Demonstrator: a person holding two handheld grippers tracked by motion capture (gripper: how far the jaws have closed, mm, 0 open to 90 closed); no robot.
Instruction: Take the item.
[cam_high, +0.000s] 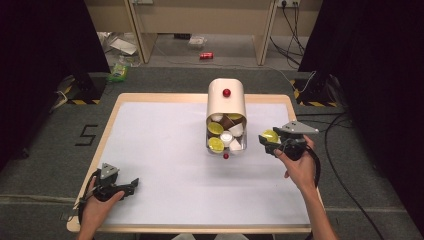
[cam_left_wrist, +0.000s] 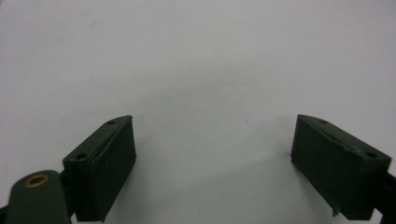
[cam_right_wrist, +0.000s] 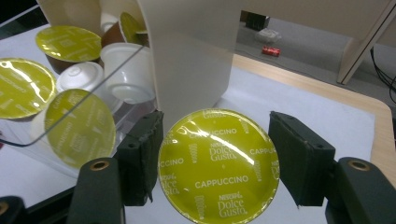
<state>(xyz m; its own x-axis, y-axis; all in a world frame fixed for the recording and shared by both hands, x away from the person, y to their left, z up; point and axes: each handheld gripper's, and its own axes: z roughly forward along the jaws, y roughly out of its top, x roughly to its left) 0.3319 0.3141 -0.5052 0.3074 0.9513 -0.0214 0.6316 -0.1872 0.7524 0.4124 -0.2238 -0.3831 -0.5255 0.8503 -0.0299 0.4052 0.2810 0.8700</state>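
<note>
Yellow-green foil lid, "Cappuccino" print legible: coffee capsule (cam_right_wrist: 218, 165) pinched between the two black pads of the right gripper (cam_right_wrist: 215, 163), lid facing the camera, body hidden behind. Seen from above, same capsule (cam_high: 270, 135) held just right of the capsule dispenser (cam_high: 226, 102), clear of the table. Grip on the sides of the rim, probably so the flat lid stays visible and the cup can go in bottom-first or sideways; judgement only.

Dispenser: cream curved hood with a red knob (cam_high: 226, 92) on top, clear drawer (cam_high: 243, 146) at the front, pulled open toward the person. Inside, a jumble: several yellow-lidded capsules (cam_high: 215, 128), white ones (cam_high: 227, 137), a brown one (cam_high: 228, 122). Second small red knob (cam_high: 226, 156) at the drawer's front edge.

Left gripper (cam_high: 131, 184) resting low near the front-left of the white table mat (cam_high: 165, 150), jaws spread wide, nothing between them; plain mat beneath the pads (cam_left_wrist: 106, 168). Likely parked out of the way.

Obstacles: drawer already crowded, little free room; clear drawer wall (cam_right_wrist: 70, 116) and hood edge (cam_right_wrist: 187, 60) close beside the held capsule. Beyond the table, a red can (cam_high: 206, 56) and litter on the floor, cables at right, none interfering.
</note>
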